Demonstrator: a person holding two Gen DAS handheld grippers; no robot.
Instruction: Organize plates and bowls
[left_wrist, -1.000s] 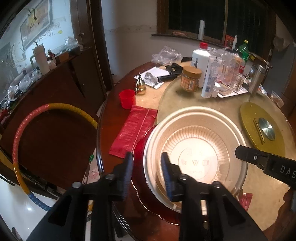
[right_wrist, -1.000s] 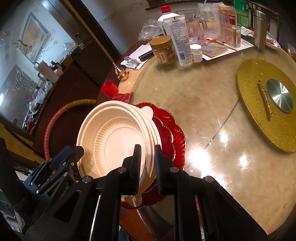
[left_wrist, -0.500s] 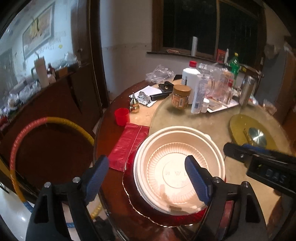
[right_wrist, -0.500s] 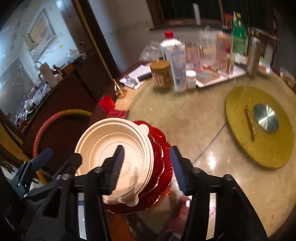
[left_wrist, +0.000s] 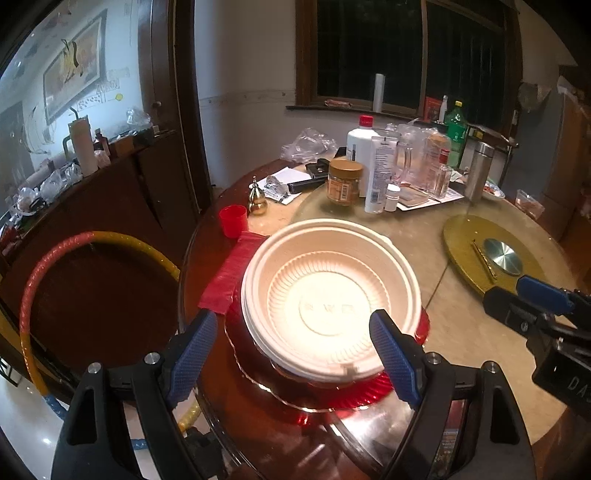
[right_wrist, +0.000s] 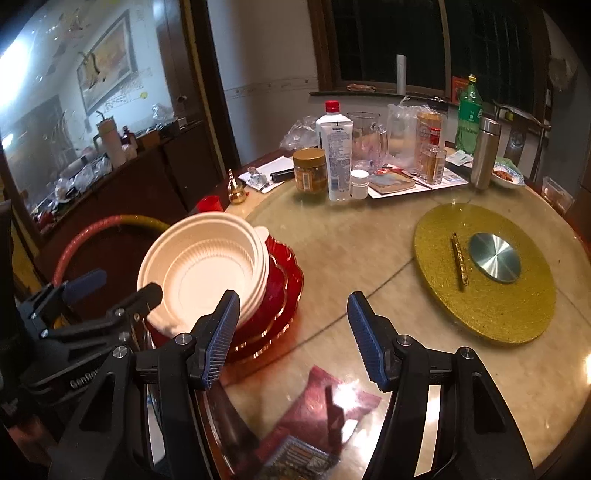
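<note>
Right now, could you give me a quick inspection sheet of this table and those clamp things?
Surface: round table, glossy and beige with a dark wood edge.
Job's things: cream bowls nested on red plates at the table's near-left edge.
Clutter: red cup, red bag, gold mat with a metal disc, brown jar, white bottle, steel flask, green bottle.
Grippers: left gripper open, straddling the bowls; right gripper open, beside the stack. Neither holds anything.
Cables: nothing seen.
Surroundings: hoop left of the table, dark sideboard, dark window.
</note>
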